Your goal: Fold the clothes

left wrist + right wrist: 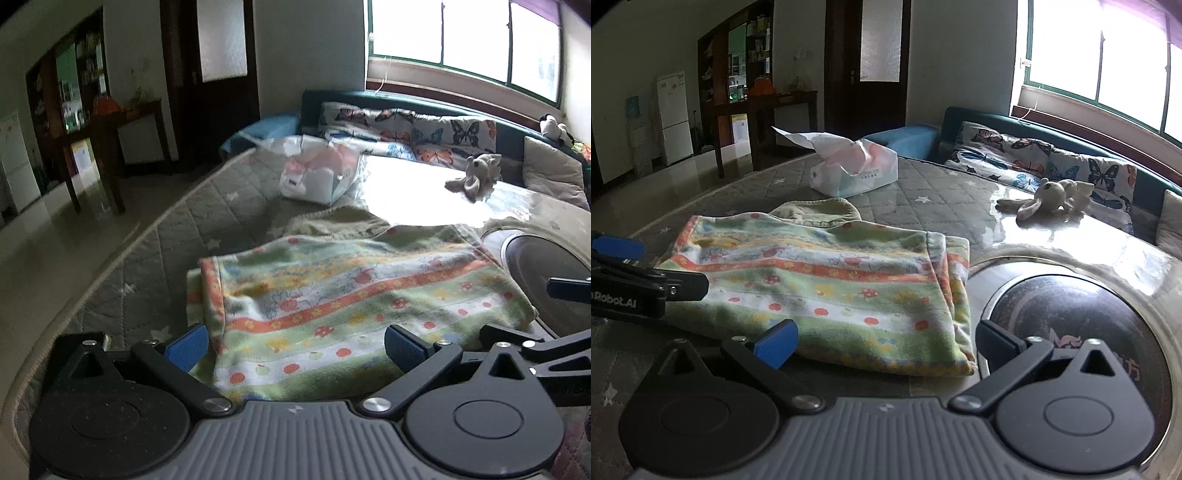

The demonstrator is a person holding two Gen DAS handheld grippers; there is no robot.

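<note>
Quilted grey star-print surface (923, 192) in foreground; butterfly-print cushions (1034, 158) against a dark teal bench back (406, 101); green-framed window (461, 40) above, strongly backlit; dark wooden door (868, 55); wooden table (122, 118); white refrigerator (674, 118); glossy pale floor (55, 236).

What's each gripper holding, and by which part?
Nothing. Left gripper and right gripper are both open over the near edge of the folded towel, not clamping it.

My right hand-held gripper (884, 345) hangs wide open, empty, just short of the folded striped towel (827, 284) on the quilted tabletop (923, 192). My left hand-held gripper (646, 273) sits at the towel's left edge. A tissue pack (853, 170) lies well beyond.
</note>
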